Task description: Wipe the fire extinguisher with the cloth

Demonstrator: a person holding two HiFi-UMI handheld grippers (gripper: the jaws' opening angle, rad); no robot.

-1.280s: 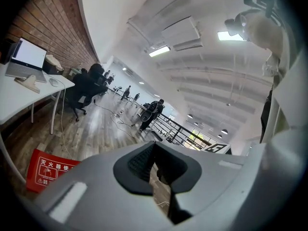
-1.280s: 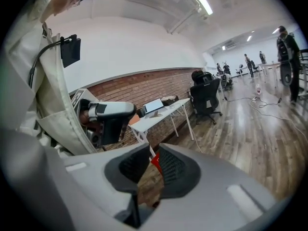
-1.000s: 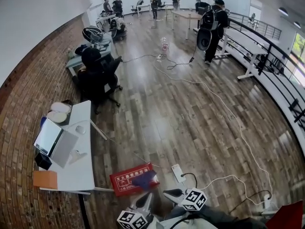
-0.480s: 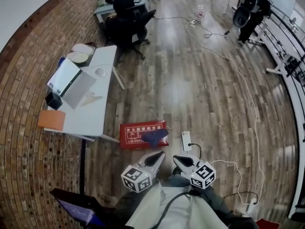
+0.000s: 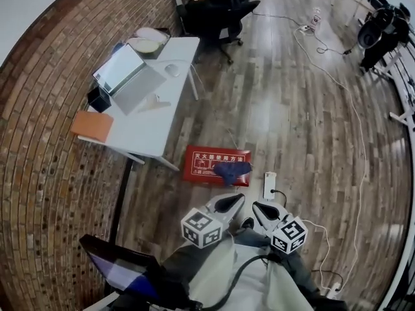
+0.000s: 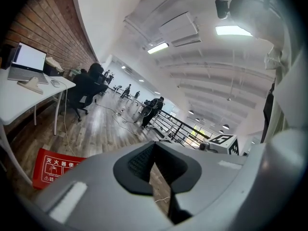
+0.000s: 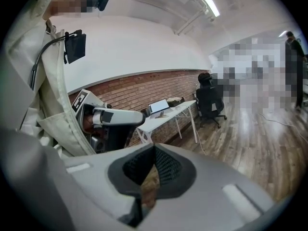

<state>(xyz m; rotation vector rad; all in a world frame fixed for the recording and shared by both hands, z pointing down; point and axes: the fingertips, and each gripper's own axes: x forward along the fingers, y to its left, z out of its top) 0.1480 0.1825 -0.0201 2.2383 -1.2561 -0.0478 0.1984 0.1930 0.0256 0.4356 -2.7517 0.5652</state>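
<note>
A flat red fire extinguisher box [image 5: 206, 164] with white print lies on the wooden floor near the white table's leg. A crumpled dark blue cloth [image 5: 232, 170] rests on its right end. No extinguisher cylinder shows. My left gripper [image 5: 236, 199] and right gripper [image 5: 257, 207] are held side by side close to my body, short of the box, both shut with nothing in them. In the left gripper view the shut left gripper [image 6: 154, 159] points over the floor, with the red box [image 6: 50, 169] at lower left. The shut right gripper [image 7: 154, 163] faces the brick wall.
A white table [image 5: 152, 125] against the brick wall carries an open laptop [image 5: 126, 78] and an orange book [image 5: 92, 126]. A white power strip [image 5: 270, 185] with a cable lies right of the box. A dark laptop [image 5: 120, 271] sits at lower left. An office chair [image 5: 220, 11] stands farther off.
The head view has tipped down from the far room towards the floor by the table. The red box with the cloth now sits higher in the picture. Both grippers stay shut near my body.
</note>
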